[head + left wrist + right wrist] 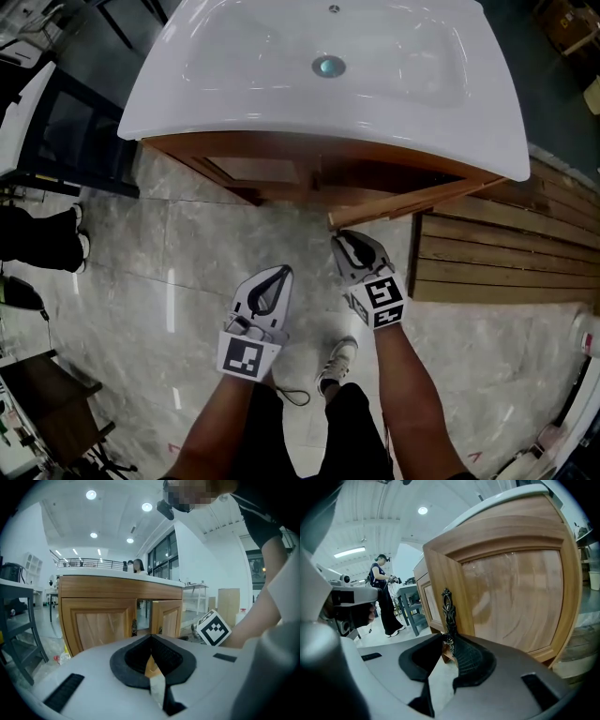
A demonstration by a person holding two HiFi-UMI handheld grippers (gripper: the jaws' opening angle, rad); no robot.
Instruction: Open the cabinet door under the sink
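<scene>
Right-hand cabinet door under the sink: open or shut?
Partly open: the door angles out from the cabinet, a gap beside the shut left door; the right gripper grips its handle.

The door handle's [448, 609] lower end is hidden behind the right gripper's [447, 641] jaws, and the sink [281, 131] overhangs the cabinet [281, 173] front.

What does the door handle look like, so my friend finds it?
Under the big white sink sits a wooden cabinet. Its right door stands swung open, with a thin, dark, curly metal handle on its edge. Only this handle has the right claw pinching it.
</scene>
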